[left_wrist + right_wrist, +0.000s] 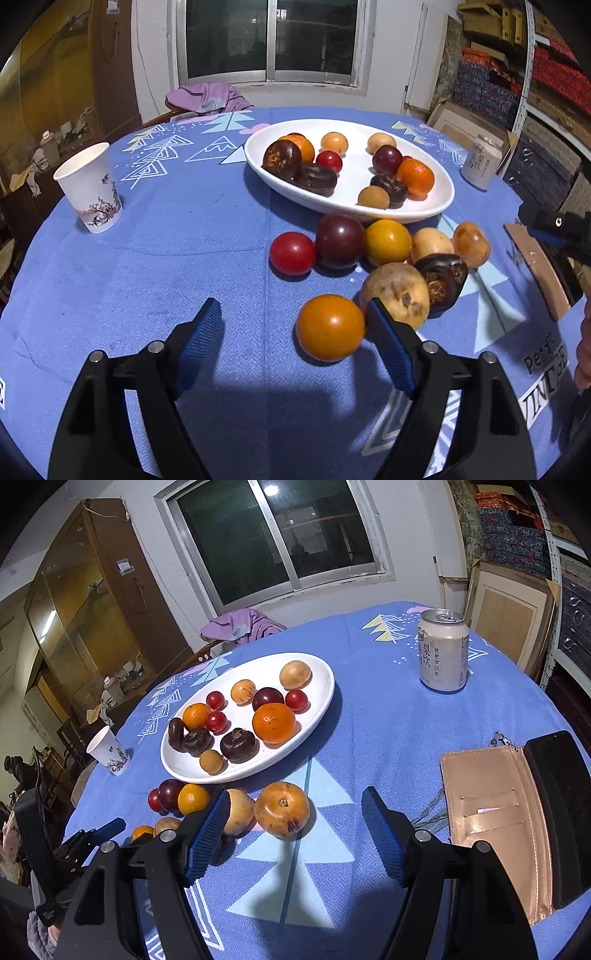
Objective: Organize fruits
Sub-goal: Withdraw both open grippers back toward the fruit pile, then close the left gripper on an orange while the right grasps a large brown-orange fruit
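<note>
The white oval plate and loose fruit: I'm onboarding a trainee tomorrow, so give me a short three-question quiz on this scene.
1. True or false: the left gripper grips an orange fruit.
2. Which stands nearest the drink can? A paper cup; B white oval plate; C wallet case.
3. Fill in: the brown round fruit ahead of the right gripper lies on the ____, not the plate.

Key: 1 false, both grippers are open and empty; 2 B; 3 tablecloth.

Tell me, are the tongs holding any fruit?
No. Both the left tongs and the right tongs are open and empty. The nearest orange only lies beside one left finger.
</note>
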The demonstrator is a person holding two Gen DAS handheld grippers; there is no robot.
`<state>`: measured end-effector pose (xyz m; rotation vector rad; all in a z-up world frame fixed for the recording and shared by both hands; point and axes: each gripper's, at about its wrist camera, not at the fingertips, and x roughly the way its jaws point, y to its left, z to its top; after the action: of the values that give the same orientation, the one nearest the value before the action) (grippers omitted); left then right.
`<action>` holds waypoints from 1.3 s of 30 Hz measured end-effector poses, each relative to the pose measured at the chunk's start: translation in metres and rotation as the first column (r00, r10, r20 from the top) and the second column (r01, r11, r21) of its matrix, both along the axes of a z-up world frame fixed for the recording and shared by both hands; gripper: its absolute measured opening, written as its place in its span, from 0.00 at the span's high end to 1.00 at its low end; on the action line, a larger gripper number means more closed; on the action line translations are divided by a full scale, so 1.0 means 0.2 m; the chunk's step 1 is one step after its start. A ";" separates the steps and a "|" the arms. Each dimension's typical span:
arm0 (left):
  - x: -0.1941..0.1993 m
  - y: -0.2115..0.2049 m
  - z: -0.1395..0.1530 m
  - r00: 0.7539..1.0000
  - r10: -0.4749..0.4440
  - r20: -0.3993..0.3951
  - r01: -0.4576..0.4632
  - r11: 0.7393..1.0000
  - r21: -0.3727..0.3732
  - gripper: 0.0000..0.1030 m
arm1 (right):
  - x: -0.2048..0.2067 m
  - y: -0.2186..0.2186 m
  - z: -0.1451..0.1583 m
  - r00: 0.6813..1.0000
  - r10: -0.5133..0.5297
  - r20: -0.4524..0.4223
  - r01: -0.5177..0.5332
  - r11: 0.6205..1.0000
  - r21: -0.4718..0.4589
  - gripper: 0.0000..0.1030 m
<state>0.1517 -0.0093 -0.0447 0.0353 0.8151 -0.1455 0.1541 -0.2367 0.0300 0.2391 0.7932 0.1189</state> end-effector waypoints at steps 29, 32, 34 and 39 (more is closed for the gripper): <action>-0.01 0.08 -0.01 0.999 -0.033 -0.013 0.032 0.999 -0.021 0.47 | -0.01 0.08 -0.05 0.999 0.039 -0.019 -0.040 0.997 -0.068 0.27; 0.01 0.08 -0.02 0.999 -0.042 -0.030 0.041 0.998 -0.038 0.51 | -0.01 0.08 -0.05 0.999 0.039 -0.023 -0.040 0.996 -0.074 0.27; 0.01 0.09 -0.02 0.999 -0.042 -0.030 0.040 0.998 -0.052 0.52 | -0.01 0.08 -0.06 0.999 0.037 -0.024 -0.039 0.996 -0.075 0.27; 0.03 0.08 -0.02 0.998 -0.057 -0.032 0.055 0.996 -0.069 0.55 | 0.00 0.08 -0.07 0.999 0.036 -0.033 -0.038 0.996 -0.080 0.27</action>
<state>0.1580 0.0067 -0.0488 -0.0084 0.8431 -0.2274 0.1535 -0.2199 0.0159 0.1505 0.8326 0.1181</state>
